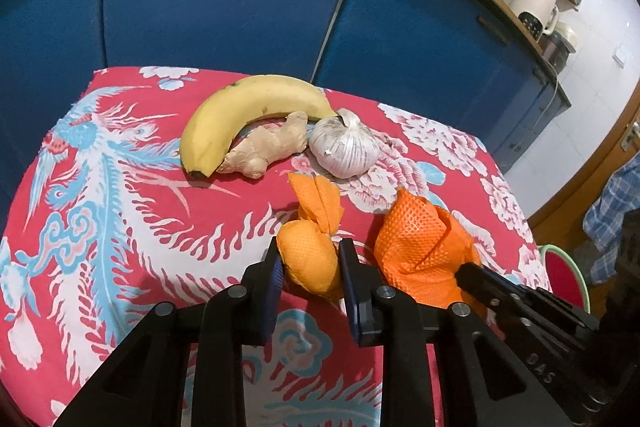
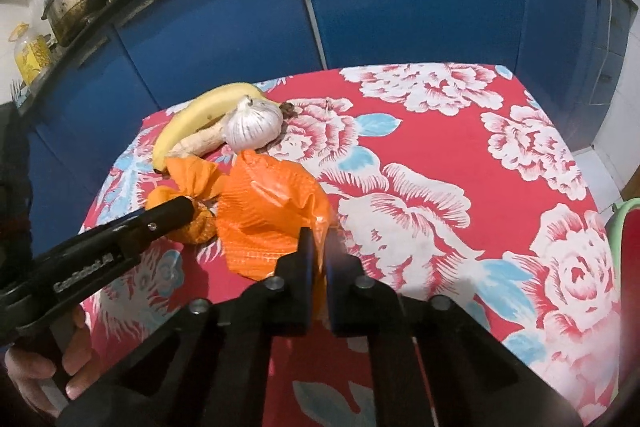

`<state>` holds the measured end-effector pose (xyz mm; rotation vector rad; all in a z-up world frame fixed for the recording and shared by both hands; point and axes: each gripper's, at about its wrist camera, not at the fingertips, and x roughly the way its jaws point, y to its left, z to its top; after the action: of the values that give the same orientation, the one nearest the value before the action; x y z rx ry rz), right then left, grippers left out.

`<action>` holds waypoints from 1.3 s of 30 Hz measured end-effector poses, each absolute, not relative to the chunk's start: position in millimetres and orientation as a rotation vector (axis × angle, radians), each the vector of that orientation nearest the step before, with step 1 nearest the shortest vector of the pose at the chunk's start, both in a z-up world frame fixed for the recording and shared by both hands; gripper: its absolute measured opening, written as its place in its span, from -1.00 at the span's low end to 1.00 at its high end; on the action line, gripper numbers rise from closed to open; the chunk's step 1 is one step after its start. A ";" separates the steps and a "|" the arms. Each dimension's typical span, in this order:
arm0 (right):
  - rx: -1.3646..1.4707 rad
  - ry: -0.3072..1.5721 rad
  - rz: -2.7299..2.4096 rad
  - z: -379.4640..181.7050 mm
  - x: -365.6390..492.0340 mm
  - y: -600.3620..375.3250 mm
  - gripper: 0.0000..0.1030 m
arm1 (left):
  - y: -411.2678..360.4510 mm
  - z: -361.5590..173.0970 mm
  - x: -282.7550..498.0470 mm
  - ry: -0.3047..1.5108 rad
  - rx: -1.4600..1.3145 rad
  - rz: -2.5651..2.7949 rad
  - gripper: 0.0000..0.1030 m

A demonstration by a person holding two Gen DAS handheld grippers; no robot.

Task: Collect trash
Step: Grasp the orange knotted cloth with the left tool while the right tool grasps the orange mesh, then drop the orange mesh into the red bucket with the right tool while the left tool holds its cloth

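Left wrist view: left gripper (image 1: 310, 267) clamped on tied orange bundle (image 1: 310, 259) between its fingers | right gripper (image 2: 318, 247) pinched on edge of loose orange bag (image 2: 264, 223), seemingly thin plastic | banana (image 1: 240, 115) beyond fingertips, on tablecloth (image 1: 120, 227)

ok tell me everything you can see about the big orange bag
The big orange bag is thin, glossy plastic with an embossed diamond texture, crumpled into a loose, partly open heap. It lies on the red floral tablecloth, just in front of the garlic bulb and beside the small knotted orange bundle. The right gripper is shut on its near edge, pinching a fold of plastic between the blue pads. Nothing can be seen inside it.
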<state>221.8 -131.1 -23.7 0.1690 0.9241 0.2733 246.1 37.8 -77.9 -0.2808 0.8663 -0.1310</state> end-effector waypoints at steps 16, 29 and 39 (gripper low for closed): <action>0.274 0.779 0.191 35.6 166.0 -193.2 -0.92 | 32.3 -72.9 239.0 0.838 -0.283 -0.152 -0.57; 0.310 0.726 0.041 57.9 115.0 -262.0 -0.92 | 17.0 -70.4 234.2 0.840 -0.290 -0.231 -0.61; 0.346 0.691 -0.087 63.8 83.4 -317.2 -0.92 | -7.1 -51.3 222.5 0.805 -0.222 -0.269 -0.61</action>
<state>83.4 -317.2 63.8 0.3458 0.6906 -0.0874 222.5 -7.1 -51.3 -0.2216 0.8054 -0.2688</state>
